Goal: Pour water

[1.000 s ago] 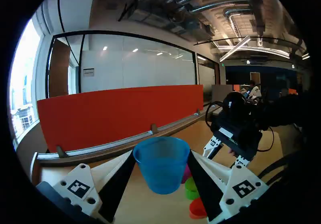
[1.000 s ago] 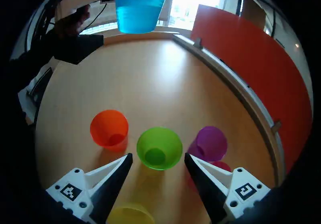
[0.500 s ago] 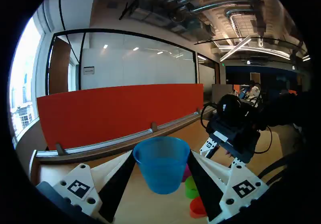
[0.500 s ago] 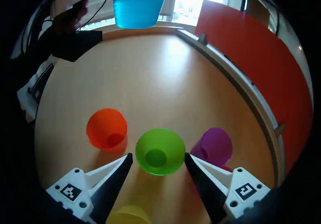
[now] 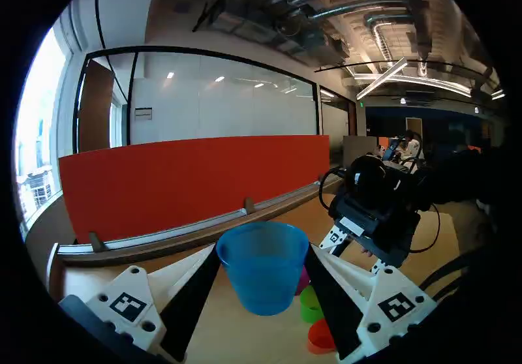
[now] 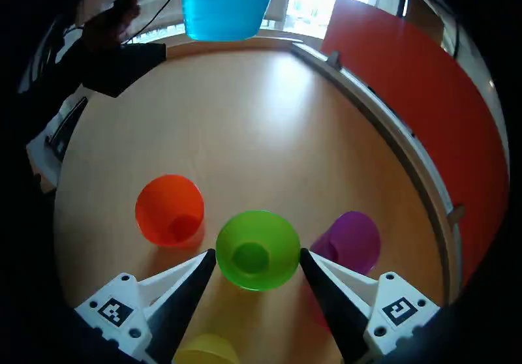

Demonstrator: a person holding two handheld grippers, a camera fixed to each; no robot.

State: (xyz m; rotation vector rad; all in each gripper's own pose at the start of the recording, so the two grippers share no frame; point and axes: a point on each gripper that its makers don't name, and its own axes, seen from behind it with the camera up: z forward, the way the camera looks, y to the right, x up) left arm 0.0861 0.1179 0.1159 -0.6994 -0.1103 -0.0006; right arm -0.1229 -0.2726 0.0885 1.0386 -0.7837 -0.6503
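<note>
Blue cup [image 5: 263,269] is the thing I am pouring from. It sits upright between the fingers of the left gripper [image 5: 261,250], which are clamped on its two sides about midway down the wall. In the right gripper view it hangs high above the table [image 6: 261,122], well apart from the other cups.

It looks like thin, translucent plastic, so I judge it light and a little springy. A hard squeeze would likely bow the wall, and the smooth taper could let it slide downward out of a loose hold. The lower part looks a deeper blue, which may be water, though I cannot read the level for certain. If it is water, the weight will shift toward the rim as I tip. I think the mid-wall hold is right, below the rim and clear of the pouring lip.

The right gripper [image 6: 256,253] looks down on the green cup [image 6: 258,263], its jaws apart with a tip just beside the rim on either side. I cannot tell whether they touch. An orange cup [image 6: 169,209] stands to one side, a purple cup [image 6: 349,241] to the other, and a yellow cup [image 6: 205,349] is nearest the camera.
</note>
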